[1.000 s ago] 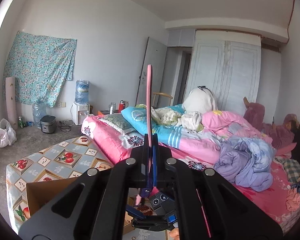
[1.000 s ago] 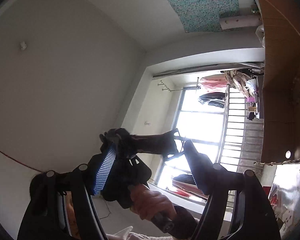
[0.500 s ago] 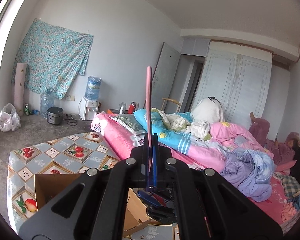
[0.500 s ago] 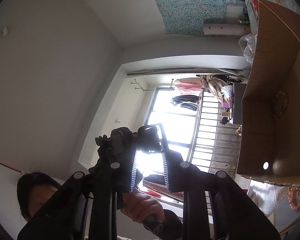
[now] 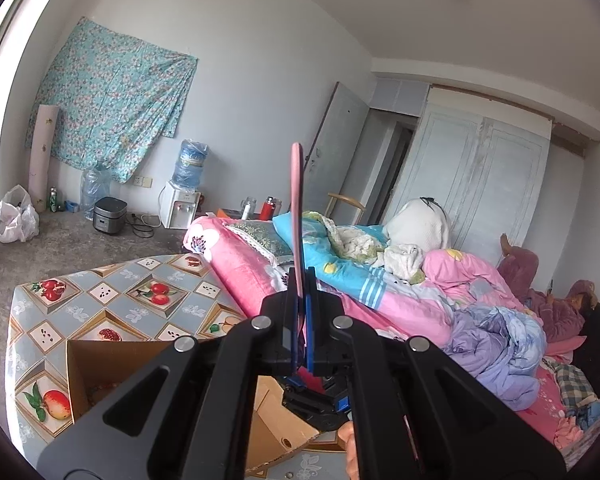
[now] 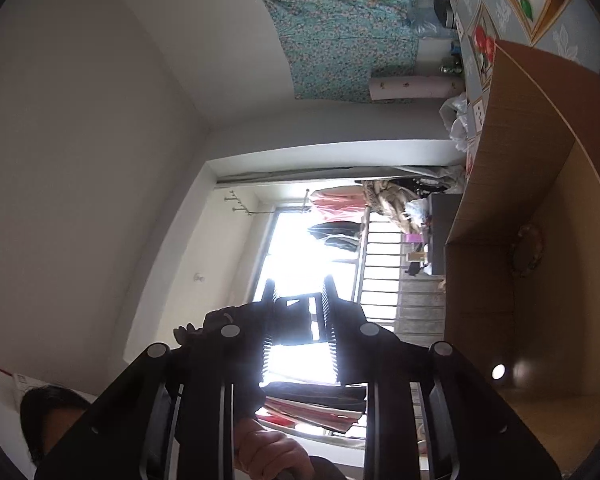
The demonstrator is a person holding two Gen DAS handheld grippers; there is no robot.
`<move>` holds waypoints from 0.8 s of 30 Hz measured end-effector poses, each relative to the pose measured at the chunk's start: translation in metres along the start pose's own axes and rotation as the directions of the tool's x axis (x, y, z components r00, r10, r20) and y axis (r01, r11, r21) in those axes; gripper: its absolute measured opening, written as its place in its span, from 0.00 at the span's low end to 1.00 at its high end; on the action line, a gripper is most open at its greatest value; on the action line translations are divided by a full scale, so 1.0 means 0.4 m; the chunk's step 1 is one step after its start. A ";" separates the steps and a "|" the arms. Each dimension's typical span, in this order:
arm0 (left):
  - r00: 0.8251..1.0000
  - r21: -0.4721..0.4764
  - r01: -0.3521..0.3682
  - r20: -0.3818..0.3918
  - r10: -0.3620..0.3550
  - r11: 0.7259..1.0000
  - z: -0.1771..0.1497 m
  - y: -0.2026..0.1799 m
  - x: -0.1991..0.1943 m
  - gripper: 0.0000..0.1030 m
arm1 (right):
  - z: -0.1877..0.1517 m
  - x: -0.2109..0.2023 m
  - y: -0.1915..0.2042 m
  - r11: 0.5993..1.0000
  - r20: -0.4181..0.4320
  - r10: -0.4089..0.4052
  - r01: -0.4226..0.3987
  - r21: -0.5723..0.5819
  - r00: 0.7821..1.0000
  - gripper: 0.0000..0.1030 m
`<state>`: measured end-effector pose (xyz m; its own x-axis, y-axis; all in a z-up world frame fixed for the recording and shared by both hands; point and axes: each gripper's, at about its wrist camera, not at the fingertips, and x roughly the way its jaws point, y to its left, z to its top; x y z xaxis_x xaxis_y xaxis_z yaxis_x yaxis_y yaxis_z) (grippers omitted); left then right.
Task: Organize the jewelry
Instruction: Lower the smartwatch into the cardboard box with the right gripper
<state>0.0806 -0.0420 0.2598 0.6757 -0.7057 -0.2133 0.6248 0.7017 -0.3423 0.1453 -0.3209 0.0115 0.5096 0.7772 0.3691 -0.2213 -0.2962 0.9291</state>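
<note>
Pinching a pink band (image 5: 296,200) upright in your left gripper (image 5: 300,280); right gripper (image 6: 298,300) narrowly parted, jaws just closed in, nothing visible between, beside cardboard box (image 6: 540,160).

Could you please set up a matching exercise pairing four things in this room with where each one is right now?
Things:
1. pink band
2. cardboard box
3. flowered cloth
4. cooker

Places:
a. on the floor, near the wall
b. clamped upright in the left gripper
c. hanging on the wall
d. standing open on the table

Pairs: 1-b, 2-d, 3-c, 4-a
</note>
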 end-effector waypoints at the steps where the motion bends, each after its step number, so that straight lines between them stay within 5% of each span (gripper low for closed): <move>1: 1.000 -0.004 -0.010 -0.002 0.010 1.000 -0.002 0.009 0.005 0.02 | 0.008 0.002 0.013 0.997 0.007 -0.063 0.063 -0.042 0.998 0.22; 3: 0.999 -0.022 -0.044 -0.022 0.044 0.999 -0.011 0.048 0.030 0.02 | 0.023 0.009 0.049 0.960 0.022 -0.225 0.225 -0.164 0.974 0.21; 6: 0.990 -0.081 -0.114 -0.088 0.107 0.990 -0.036 0.138 0.088 0.02 | 0.051 0.034 0.093 0.839 0.039 -0.456 0.444 -0.314 0.889 0.21; 8: 0.979 -0.152 -0.151 -0.160 0.127 0.977 -0.061 0.215 0.139 0.02 | 0.077 0.065 0.103 0.716 0.050 -0.610 0.577 -0.394 0.791 0.21; 10: 0.959 -0.210 -0.192 -0.246 0.139 0.958 -0.096 0.292 0.198 0.02 | 0.112 0.104 0.080 0.587 0.035 -0.743 0.676 -0.445 0.668 0.21; 11: 0.942 -0.234 -0.225 -0.301 0.149 0.946 -0.122 0.332 0.236 0.02 | 0.127 0.129 0.065 0.512 0.041 -0.802 0.722 -0.466 0.596 0.21; 12: 0.919 -0.251 -0.260 -0.361 0.159 0.932 -0.150 0.368 0.274 0.02 | 0.147 0.155 0.047 0.402 0.048 -0.872 0.767 -0.500 0.488 0.21; 14: 0.872 -0.255 -0.322 -0.455 0.180 0.912 -0.197 0.415 0.332 0.02 | 0.170 0.194 0.018 0.256 0.061 -0.936 0.793 -0.552 0.345 0.21; 17: 0.803 -0.299 -0.370 -0.579 0.141 0.880 -0.257 0.473 0.410 0.02 | 0.165 0.270 -0.023 0.071 0.102 -0.979 0.765 -0.640 0.176 0.21; 19: 0.774 -0.315 -0.396 -0.620 0.129 0.862 -0.280 0.502 0.445 0.03 | 0.153 0.317 -0.034 -0.088 0.179 -0.982 0.708 -0.700 0.056 0.21; 21: 0.743 -0.294 -0.418 -0.654 0.138 0.860 -0.295 0.522 0.464 0.07 | 0.140 0.348 -0.034 -0.221 0.259 -0.965 0.634 -0.741 -0.034 0.21; 24: 0.710 -0.304 -0.448 -0.692 0.128 0.841 -0.304 0.557 0.491 0.16 | 0.128 0.372 -0.064 -0.321 0.302 -0.945 0.551 -0.770 -0.128 0.21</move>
<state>0.3050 -0.0363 0.0303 0.2894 -0.4791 -0.8287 0.1034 0.8763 -0.4706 0.2694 -0.2262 0.0437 0.3945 0.0127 -0.9188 -0.2889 0.9509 -0.1110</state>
